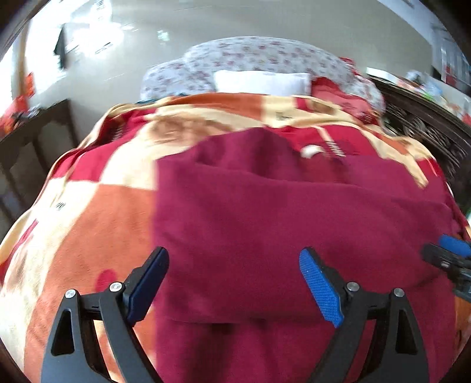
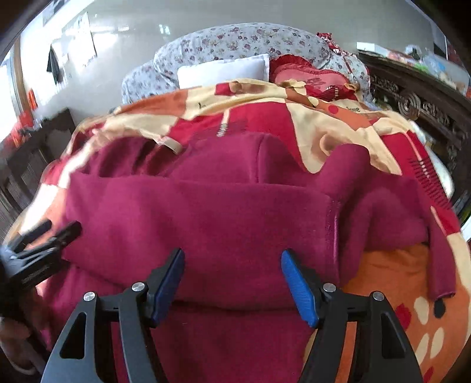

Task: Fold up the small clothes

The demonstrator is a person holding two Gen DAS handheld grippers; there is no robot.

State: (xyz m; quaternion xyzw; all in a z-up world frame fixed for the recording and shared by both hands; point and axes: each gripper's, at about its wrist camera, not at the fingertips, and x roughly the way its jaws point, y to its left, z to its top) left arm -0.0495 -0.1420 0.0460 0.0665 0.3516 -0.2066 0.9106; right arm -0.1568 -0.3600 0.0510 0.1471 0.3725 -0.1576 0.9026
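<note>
Across the middle of the bed lies the maroon fleece garment, spread on a patterned blanket of orange, cream and red patches. Its lower part runs out of both views beneath the cameras, so the full outline cannot be made out. In the right wrist view one long sleeve trails off to the right over the blanket, its cuff showing; a raised fold crosses the cloth higher up, and whatever lies under it is hidden. A small pale spot sits near the garment's far edge, too blurred to identify.

The left gripper hangs over the garment's left part with its jaws wide apart and nothing between them. The right gripper hangs over the garment's middle, jaws likewise apart and holding nothing. Each gripper appears at the edge of the other's view, only partly seen and blurred.

At the head of the bed are a white pillow, a floral grey quilt bundled behind it, and a red heart-shaped cushion. A dark carved wooden bed frame runs along the right side, with cluttered items beyond it that cannot be identified. Dark furniture stands at the left, against a pale wall.
</note>
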